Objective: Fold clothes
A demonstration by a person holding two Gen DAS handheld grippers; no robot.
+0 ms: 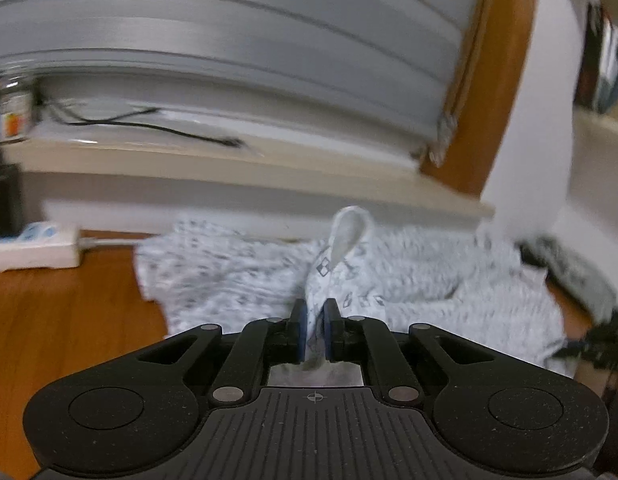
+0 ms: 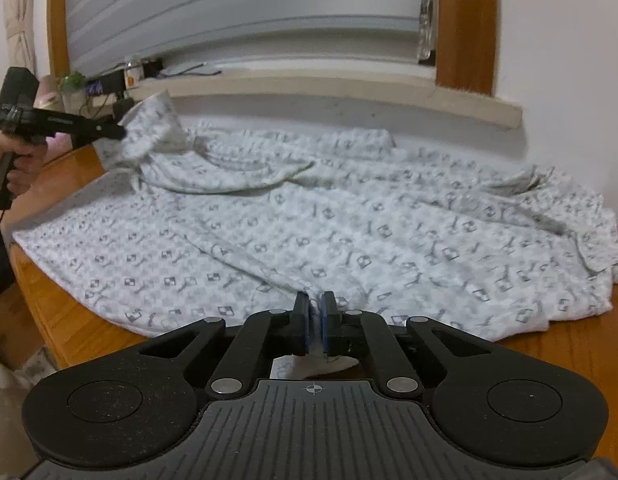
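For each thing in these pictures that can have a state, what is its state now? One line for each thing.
Patterned garment: spread on the wooden table, wrinkled, not yet folded; one corner lifted.
Left gripper: shut on the raised corner of the garment.
Right gripper: shut on the near edge of the garment.
Window shutter: down.
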